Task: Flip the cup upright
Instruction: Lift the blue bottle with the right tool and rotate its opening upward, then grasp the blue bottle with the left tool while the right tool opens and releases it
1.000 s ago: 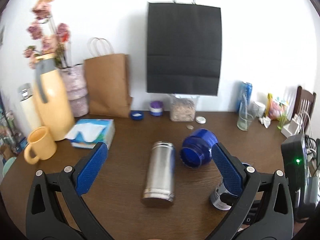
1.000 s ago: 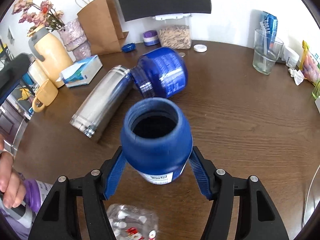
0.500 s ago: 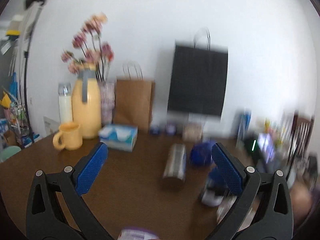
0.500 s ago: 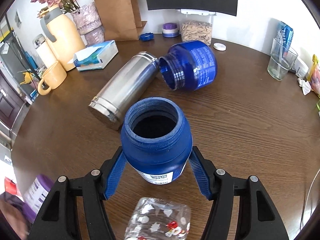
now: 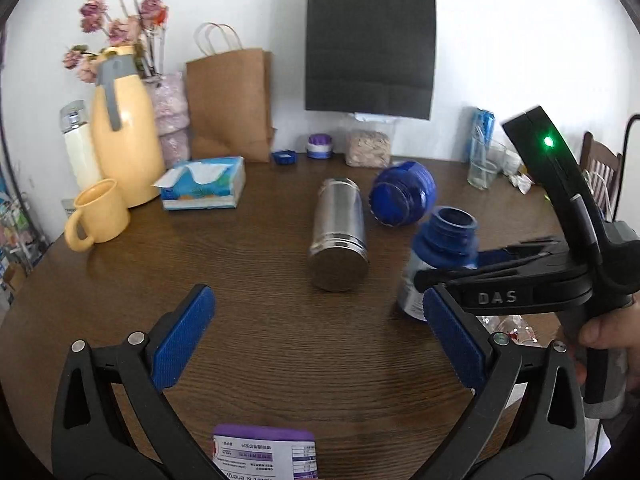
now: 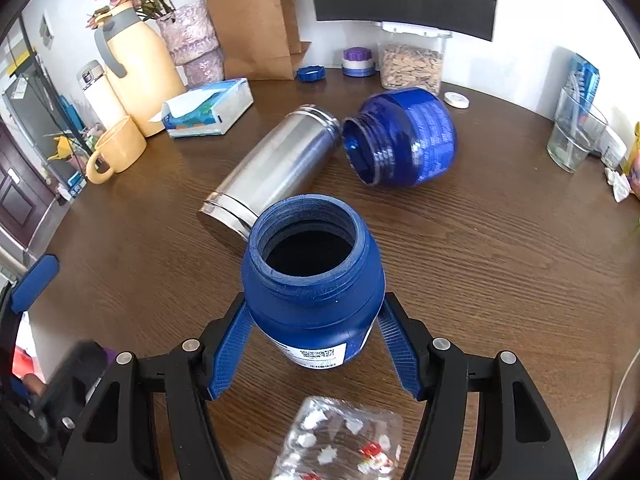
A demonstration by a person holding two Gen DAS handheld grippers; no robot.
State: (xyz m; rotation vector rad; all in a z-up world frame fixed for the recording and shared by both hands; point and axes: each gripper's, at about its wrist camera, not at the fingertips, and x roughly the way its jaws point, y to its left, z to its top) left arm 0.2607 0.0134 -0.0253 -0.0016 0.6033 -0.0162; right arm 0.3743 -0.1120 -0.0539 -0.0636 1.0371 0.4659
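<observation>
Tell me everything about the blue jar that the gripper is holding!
The blue jar looks like opaque plastic, with a wide threaded mouth, no lid, a dark inside and a white printed label low on its body. It stands nearly upright, mouth up, tipped slightly. The right hand-held gripper clamps its lower body between two blue ribbed pads. I cannot tell whether its base touches the brown table. The steel tumbler lies on its side just behind.

even daylight, bright on the white wall; soft glare on the table near the glass. strong fisheye bending and dark corners in both views. motion blur on the blue jar and the left view's right side.
</observation>
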